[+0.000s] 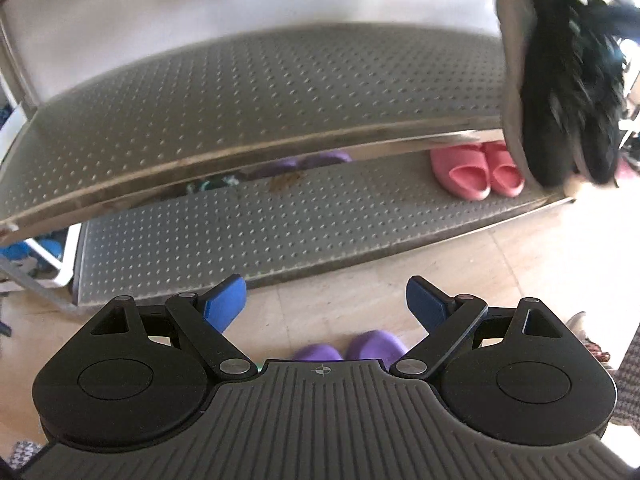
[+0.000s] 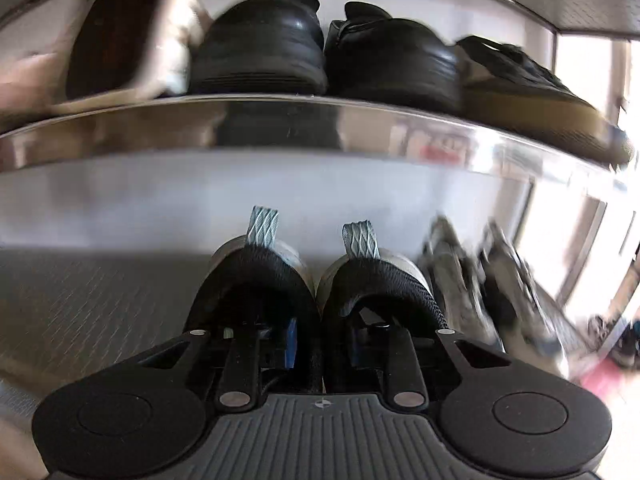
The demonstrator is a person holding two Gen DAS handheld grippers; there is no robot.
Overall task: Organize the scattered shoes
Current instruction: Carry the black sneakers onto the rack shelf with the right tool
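A pair of black sneakers (image 2: 256, 280) with grey heel loops fills the middle of the right wrist view. My right gripper (image 2: 320, 332) reaches into their openings, one finger in each shoe, and is shut on the two inner walls pressed together. In the left wrist view the same black sneakers (image 1: 560, 92) hang blurred at the top right, soles to the left, in front of the rack's middle shelf (image 1: 240, 100). My left gripper (image 1: 325, 304) is open and holds nothing, above a pair of purple slippers (image 1: 348, 348) on the floor.
Pink slippers (image 1: 476, 172) and more purple footwear (image 1: 304, 162) sit on the lower shelf (image 1: 280, 232). The upper shelf edge (image 2: 320, 120) carries black leather shoes (image 2: 264, 44) and a dark sneaker (image 2: 528, 88). Grey sneakers (image 2: 460, 280) stand right of the held pair.
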